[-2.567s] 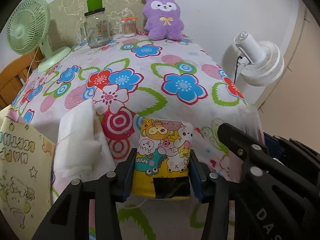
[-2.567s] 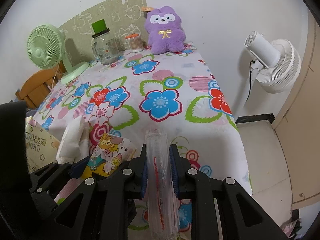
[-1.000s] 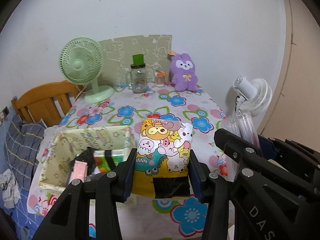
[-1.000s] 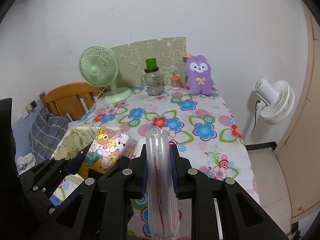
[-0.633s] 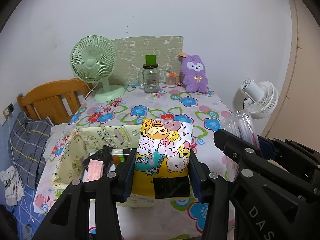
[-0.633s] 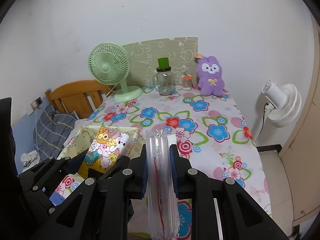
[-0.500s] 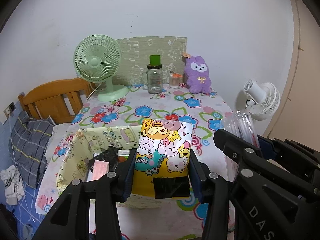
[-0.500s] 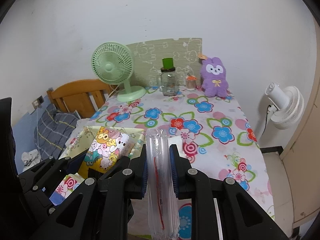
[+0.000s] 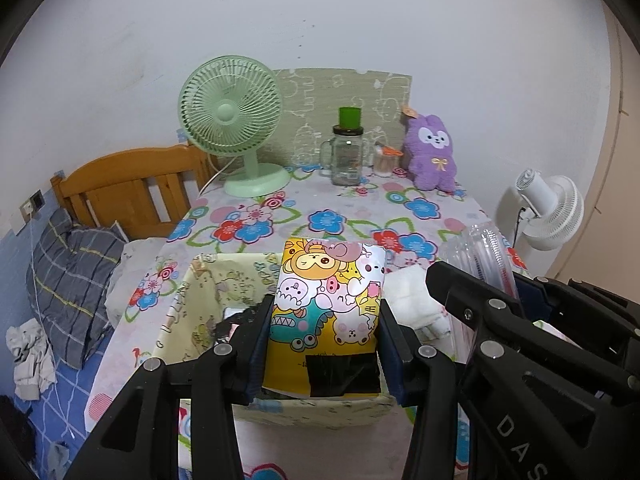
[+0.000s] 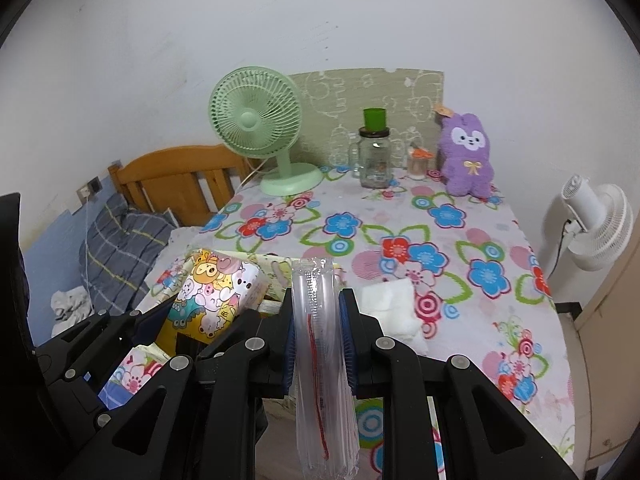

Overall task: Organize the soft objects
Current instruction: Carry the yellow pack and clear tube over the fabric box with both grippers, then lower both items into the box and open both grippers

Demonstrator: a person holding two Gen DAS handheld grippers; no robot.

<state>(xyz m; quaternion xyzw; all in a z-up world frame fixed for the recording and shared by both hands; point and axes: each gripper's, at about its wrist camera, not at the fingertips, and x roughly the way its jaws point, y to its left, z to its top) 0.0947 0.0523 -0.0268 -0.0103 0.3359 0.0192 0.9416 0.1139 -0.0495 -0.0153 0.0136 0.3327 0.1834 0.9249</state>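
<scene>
My left gripper [image 9: 325, 312] is shut on a yellow cartoon-print tissue pack [image 9: 326, 304] and holds it above a pale yellow fabric storage box [image 9: 192, 312] at the table's near left. The pack also shows in the right wrist view [image 10: 212, 296]. My right gripper [image 10: 318, 332] is shut on a clear plastic packet with a red strip [image 10: 320, 344], held upright to the right of the box. A white folded cloth [image 10: 394, 310] lies on the floral tablecloth beside the box. A purple plush bunny [image 10: 466, 156] sits at the table's far right.
A green desk fan [image 9: 232, 120], a glass jar with green lid [image 9: 347, 152] and a small jar [image 9: 384, 160] stand at the back. A white floor fan [image 10: 596, 224] is right of the table. A wooden chair [image 9: 128, 188] and a plaid pillow [image 9: 68, 264] are at the left.
Both grippers have lifted and pulled back from the table with their packs, then shifted left, so the storage box now lies under the left gripper's tissue pack.
</scene>
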